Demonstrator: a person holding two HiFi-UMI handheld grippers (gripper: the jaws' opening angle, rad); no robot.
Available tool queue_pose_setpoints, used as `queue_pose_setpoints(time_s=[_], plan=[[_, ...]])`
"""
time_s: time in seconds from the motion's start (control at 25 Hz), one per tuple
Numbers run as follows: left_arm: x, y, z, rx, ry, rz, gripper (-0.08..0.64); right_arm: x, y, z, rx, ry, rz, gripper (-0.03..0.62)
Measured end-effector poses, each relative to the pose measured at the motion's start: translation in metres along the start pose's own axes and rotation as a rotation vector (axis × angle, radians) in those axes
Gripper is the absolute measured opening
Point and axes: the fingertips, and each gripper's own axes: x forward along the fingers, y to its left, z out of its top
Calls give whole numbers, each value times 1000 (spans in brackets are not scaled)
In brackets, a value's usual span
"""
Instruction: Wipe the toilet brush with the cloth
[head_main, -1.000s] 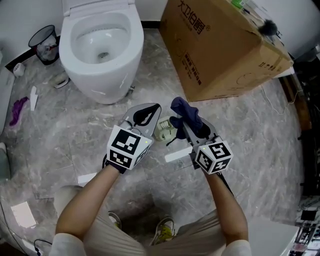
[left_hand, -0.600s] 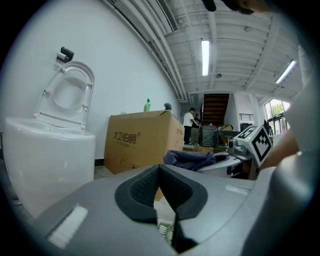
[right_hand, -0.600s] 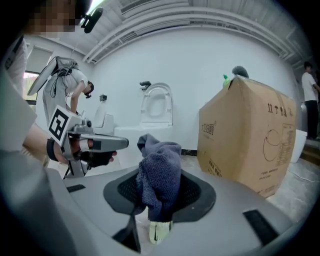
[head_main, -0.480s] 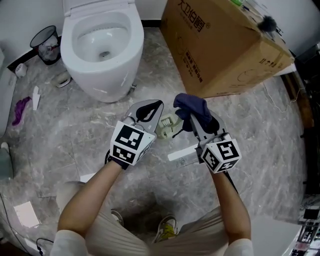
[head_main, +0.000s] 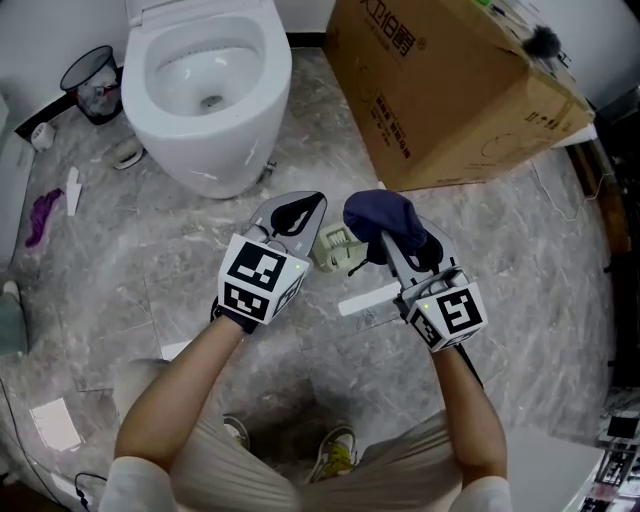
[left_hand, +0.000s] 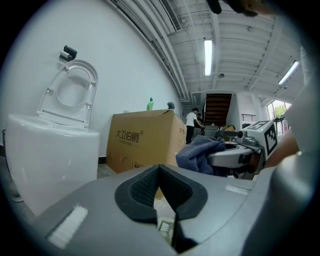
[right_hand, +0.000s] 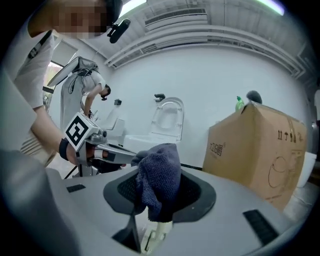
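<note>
Holding both grippers out low over a marbled grey floor (head_main: 530, 260), side by side and pointing away from the body. Pressing the left gripper (head_main: 308, 206) closed, its dark pads meeting tip to tip in the left gripper view and clamping nothing at that point. Pinching a dark blue cloth (head_main: 385, 212) in the right gripper (head_main: 388, 248), with the fabric bunching up over the jaw tips and hanging down between the pads in the right gripper view. Flanking the pale greenish toilet brush (head_main: 335, 250) with the two grippers, just to the right of the left gripper's jaws and just to the left of the cloth; not showing clearly whether cloth and brush are touching. Catching a sliver of that same pale piece low down through the slit beneath each gripper's pads in both gripper views. Showing a white bar (head_main: 368, 298) just to the left of the right gripper's body, near its marker cube, without revealing whether it joins the brush. Pointing toward a white toilet (head_main: 215, 160) ahead and to the left of the left gripper, seat lifted, and toward a large cardboard box (head_main: 450, 90) ahead of the right gripper. Leaving a black mesh waste bin (head_main: 88, 85) far off to the left gripper's left, beside the toilet.
</note>
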Motion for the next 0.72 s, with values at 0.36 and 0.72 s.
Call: queue_pose_setpoints(time_s=[0.36, 0.72], plan=[[5, -9, -3, 4, 6, -23, -3, 3, -5, -49, 109, 90, 11, 146], [6, -12, -1, 9, 7, -26, -3, 4, 10, -84, 143, 184, 65, 146]])
